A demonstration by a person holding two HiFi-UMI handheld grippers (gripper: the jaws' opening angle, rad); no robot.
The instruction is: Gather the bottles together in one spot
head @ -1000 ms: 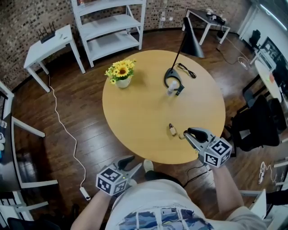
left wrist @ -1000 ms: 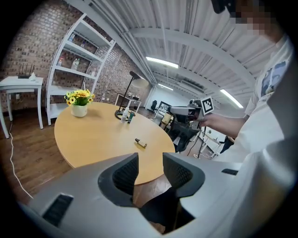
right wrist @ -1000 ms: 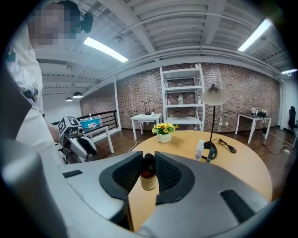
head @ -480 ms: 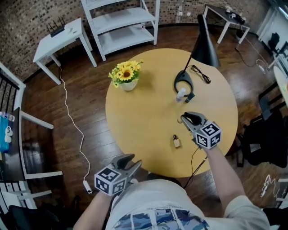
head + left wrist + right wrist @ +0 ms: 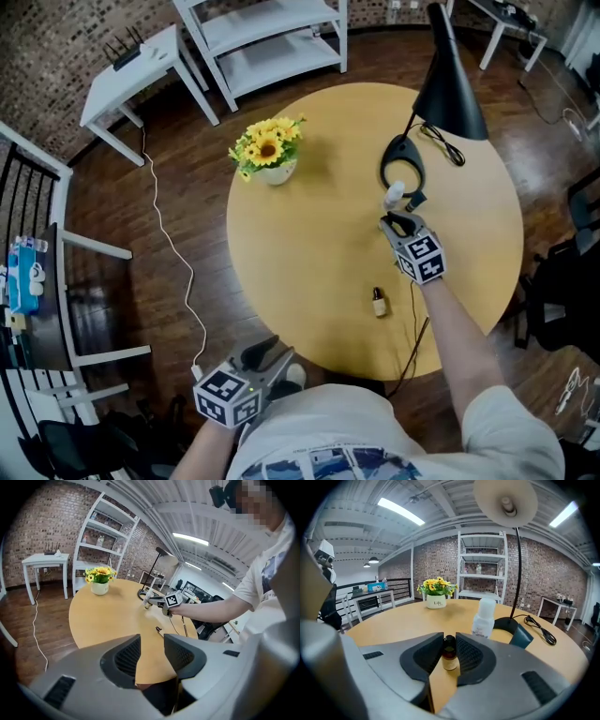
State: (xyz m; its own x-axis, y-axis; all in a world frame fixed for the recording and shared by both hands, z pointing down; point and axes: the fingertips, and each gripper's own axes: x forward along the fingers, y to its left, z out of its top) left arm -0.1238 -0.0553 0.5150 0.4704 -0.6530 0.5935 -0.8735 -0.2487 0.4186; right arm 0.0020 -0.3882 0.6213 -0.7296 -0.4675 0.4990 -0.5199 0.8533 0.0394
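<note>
Jaws of the right gripper (image 5: 398,223) clench a small amber bottle (image 5: 449,653) with a black cap, held upright just on the near side of the white plastic bottle (image 5: 395,194), which stands by the lamp base (image 5: 401,169) on the round wooden table (image 5: 300,244). A second amber bottle (image 5: 379,302) stands nearer, well apart from them. The left gripper (image 5: 269,359) hangs off the table's near edge, jaws parted and empty.

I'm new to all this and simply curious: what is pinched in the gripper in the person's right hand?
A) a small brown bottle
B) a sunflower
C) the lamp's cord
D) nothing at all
A: the right gripper view shows the right gripper with its jaws closed on a small brown bottle, and the white bottle standing on the table beyond it.
</note>
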